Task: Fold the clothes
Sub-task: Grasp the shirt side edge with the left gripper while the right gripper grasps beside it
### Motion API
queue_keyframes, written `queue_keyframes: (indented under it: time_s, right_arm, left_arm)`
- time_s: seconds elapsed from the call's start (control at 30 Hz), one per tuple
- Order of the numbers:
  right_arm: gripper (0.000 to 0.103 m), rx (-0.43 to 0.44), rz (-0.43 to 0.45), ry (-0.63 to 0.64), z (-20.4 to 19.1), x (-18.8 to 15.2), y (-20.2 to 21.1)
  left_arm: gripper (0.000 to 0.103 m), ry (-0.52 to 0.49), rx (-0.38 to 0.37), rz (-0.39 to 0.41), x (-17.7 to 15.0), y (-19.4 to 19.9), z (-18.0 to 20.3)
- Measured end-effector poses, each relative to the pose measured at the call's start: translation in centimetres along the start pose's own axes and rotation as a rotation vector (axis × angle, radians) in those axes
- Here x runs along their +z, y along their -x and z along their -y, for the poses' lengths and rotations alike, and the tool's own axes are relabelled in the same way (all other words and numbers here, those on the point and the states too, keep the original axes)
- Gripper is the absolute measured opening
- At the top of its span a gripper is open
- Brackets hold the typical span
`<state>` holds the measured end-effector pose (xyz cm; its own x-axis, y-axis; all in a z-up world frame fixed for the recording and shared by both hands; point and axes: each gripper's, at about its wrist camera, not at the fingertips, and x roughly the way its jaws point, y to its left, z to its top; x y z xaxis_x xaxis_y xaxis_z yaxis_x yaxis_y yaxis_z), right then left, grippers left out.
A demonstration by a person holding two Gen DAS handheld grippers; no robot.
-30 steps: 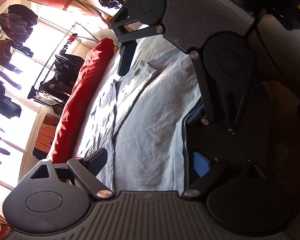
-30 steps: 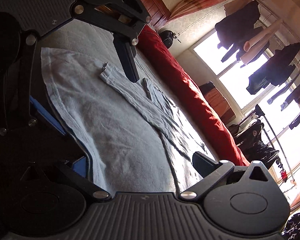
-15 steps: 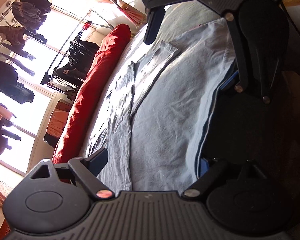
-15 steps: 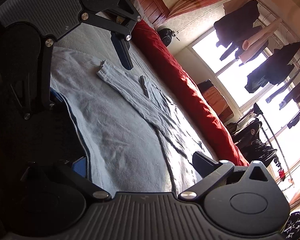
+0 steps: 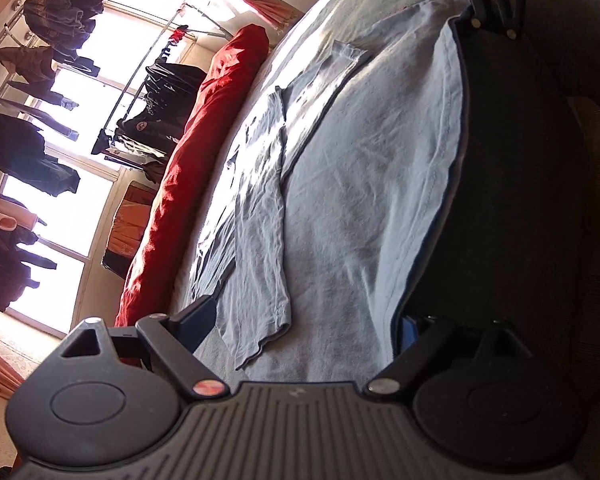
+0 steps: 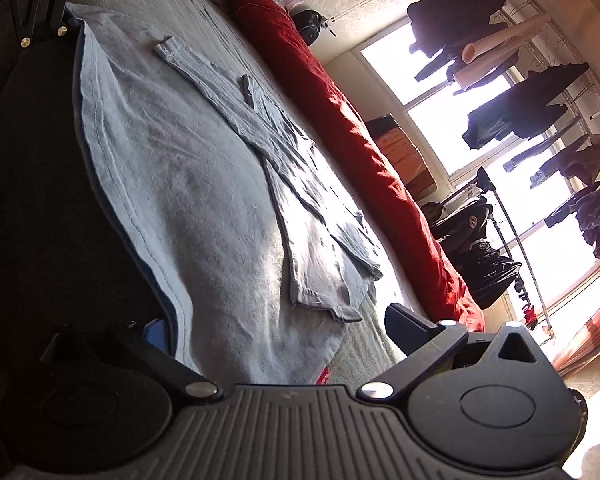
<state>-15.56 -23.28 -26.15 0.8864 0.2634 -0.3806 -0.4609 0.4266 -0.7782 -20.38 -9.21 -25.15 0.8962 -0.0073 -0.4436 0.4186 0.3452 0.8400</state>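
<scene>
Though unseen leftward, red tag point(image 6: 322, 377) rightward.

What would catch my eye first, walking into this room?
Probably the pale blue shirt spread flat across the bed, its sleeves folded inward. Beside it along the bed's far edge lies a long red bolster, and beyond that dark clothes hang against bright windows.

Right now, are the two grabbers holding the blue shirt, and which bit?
Nothing is held. The left gripper and right gripper both stand open, with the shirt lying flat on the bed between their fingers.
</scene>
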Motion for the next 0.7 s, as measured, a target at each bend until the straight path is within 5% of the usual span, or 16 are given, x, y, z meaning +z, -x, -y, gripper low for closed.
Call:
queue_keyframes:
  time_s: [0.2, 0.33, 0.53, 0.7]
  right_arm:
    - [0.103, -0.015, -0.004, -0.012, -0.2, 0.3, -0.1]
    - [0.103, 0.03, 0.008, 0.018, -0.7, 1.0, 0.1]
    - [0.084, 0.108, -0.031, 0.03, -0.4, 0.9, 0.2]
    - [0.049, 0.2, -0.047, 0.07, -0.4, 1.1, 0.7]
  left_arm:
    - [0.087, -0.018, 0.001, 0.008, 0.4, -0.1, 0.4]
    - [0.077, -0.032, -0.016, -0.003, 0.1, 0.0, 0.5]
    - [0.058, -0.054, -0.048, -0.02, -0.7, 0.0, 0.5]
    - [0.031, -0.092, -0.083, -0.023, -0.6, 0.0, 0.9]
